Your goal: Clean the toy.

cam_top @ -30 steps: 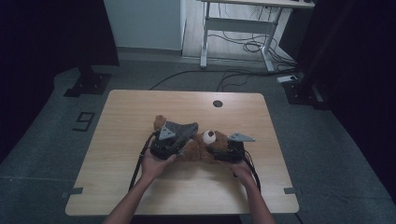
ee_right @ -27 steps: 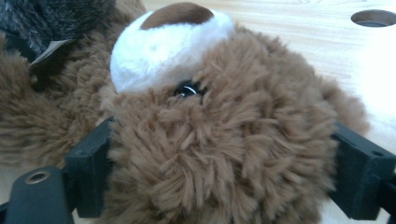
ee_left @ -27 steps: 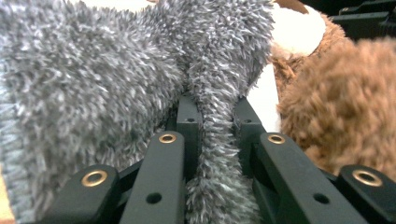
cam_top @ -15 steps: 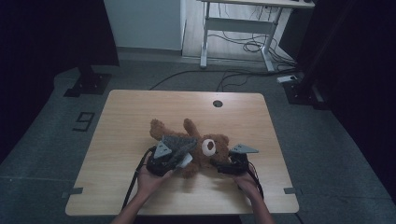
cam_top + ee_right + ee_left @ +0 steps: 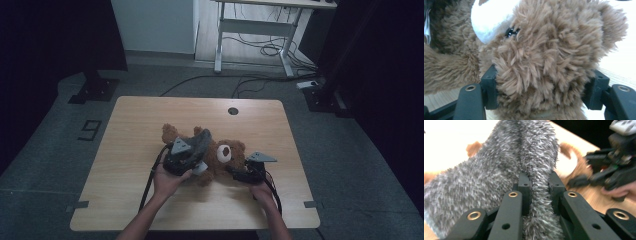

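Note:
A brown teddy bear (image 5: pixel 227 152) lies on its back in the middle of the wooden table (image 5: pixel 145 115), its white muzzle up. Grey furry cloth (image 5: pixel 201 140) is draped over its body. My left gripper (image 5: pixel 196 148) is shut on a fold of that grey cloth (image 5: pixel 499 170), which runs up between the jaws of the left gripper (image 5: pixel 540 180). My right gripper (image 5: pixel 234 169) is at the bear's head (image 5: pixel 549 50). Its jaws have just been closing, and the right gripper (image 5: pixel 544 87) now presses the fur on both sides. The right gripper (image 5: pixel 576 181) also shows beyond the cloth.
A round cable hole (image 5: pixel 233 111) sits near the table's far edge. Behind the table stands a white desk frame (image 5: pixel 255 30) with loose cables on the floor. Black stand bases (image 5: pixel 95 90) flank the table. Bare wood lies to the left and right of the bear.
Both hands drew back toward the near edge with the bear. The left gripper then rose with the grey cloth. The right jaws narrowed onto the bear's head.

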`<state>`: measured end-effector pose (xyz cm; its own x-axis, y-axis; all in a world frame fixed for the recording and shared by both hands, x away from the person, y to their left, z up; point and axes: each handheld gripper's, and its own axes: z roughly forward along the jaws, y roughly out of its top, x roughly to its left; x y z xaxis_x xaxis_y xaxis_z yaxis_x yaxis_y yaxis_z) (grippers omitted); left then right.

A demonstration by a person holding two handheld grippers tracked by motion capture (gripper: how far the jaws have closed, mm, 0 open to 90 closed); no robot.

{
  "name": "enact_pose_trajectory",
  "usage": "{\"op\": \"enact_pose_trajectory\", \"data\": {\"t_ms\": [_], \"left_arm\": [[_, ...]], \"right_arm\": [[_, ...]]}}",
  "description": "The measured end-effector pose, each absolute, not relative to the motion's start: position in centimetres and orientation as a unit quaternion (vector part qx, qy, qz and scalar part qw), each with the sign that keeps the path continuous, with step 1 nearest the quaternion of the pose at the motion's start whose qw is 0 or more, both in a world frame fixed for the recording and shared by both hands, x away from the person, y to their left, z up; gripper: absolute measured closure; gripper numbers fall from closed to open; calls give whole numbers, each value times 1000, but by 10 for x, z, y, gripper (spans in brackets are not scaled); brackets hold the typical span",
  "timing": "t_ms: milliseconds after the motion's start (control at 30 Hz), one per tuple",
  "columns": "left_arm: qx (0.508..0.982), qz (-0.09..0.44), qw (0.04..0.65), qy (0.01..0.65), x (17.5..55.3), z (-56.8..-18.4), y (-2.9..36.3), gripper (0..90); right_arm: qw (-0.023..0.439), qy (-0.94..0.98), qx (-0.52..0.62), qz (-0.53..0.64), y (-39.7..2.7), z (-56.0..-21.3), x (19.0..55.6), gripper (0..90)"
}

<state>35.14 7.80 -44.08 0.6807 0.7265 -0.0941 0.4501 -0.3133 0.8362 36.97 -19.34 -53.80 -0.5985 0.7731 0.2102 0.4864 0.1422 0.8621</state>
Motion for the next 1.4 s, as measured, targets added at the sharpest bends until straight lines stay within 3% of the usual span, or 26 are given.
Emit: {"op": "enact_pose_trajectory", "data": {"t_ms": [233, 367, 1000, 1167, 1400], "left_arm": [[826, 144, 402, 368, 370, -473, 38, 769], [811, 120, 428, 379, 369, -477, 61, 774], [761, 152, 432, 459, 359, -479, 165, 778], [769, 172, 451, 418, 347, -458, 141, 779], [811, 137, 462, 332, 337, -443, 63, 778]], "right_arm": [[145, 744, 422, 498, -194, -538, 368, 340], [142, 747, 417, 497, -195, -539, 368, 353], [136, 742, 422, 503, -196, -540, 369, 355], [136, 742, 423, 503, -196, -540, 369, 354], [136, 742, 424, 502, -196, -539, 369, 354]]}}
